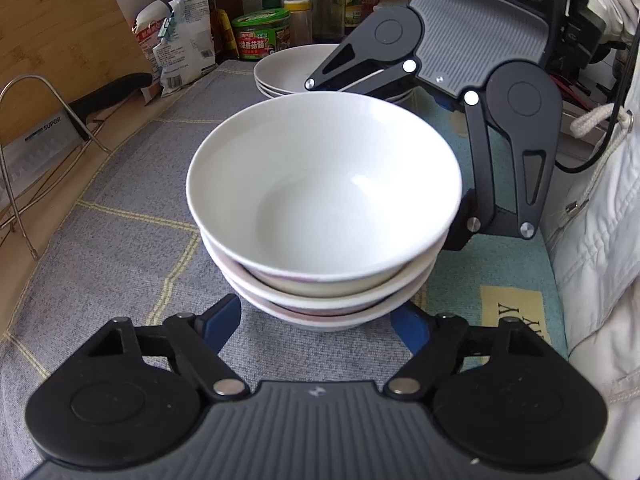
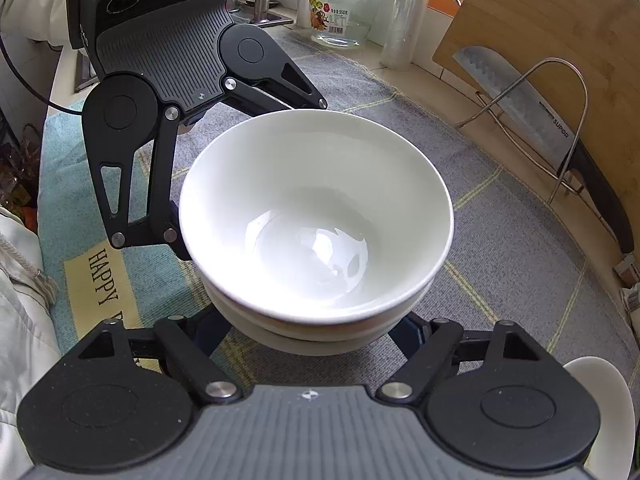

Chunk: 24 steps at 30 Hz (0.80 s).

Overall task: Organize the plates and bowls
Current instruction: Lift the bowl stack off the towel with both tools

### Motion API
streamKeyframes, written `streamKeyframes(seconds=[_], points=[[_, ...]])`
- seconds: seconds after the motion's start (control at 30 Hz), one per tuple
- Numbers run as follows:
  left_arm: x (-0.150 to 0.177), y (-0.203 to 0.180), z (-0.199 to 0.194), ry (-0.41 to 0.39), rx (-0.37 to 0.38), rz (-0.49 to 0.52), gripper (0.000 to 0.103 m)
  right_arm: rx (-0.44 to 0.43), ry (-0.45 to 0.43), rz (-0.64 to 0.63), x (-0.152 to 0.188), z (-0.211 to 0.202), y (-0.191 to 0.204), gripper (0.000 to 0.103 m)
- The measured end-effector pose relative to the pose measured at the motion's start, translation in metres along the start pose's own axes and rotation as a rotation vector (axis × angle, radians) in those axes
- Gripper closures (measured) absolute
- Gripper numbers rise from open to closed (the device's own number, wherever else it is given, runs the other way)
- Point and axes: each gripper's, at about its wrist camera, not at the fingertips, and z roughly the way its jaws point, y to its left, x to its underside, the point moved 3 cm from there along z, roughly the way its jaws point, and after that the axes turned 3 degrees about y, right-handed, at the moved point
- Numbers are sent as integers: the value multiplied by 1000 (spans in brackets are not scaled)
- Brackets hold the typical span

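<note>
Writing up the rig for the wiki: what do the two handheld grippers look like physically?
Both match: left gripper and right gripper have matte black linkage arms with round pivot housings, silver pins, a grey ribbed body and blue finger pads. A black cable trails from the left one. The person's clothing is off-white.

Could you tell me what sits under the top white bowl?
Under the top bowl two more white bowls are nested, their rims showing; the lowest stands on the grey checked mat. Their insides are covered, so I cannot tell whether they hold anything.
</note>
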Motion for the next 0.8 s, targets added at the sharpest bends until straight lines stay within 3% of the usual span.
streamKeyframes(seconds=[0.37, 0.8], points=[[-3, 0, 1, -8, 34, 68, 24, -6, 24, 4, -3, 2, -2, 17], [-3, 0, 3, -4, 30, 45, 24, -7, 28, 17, -2, -1, -2, 18]])
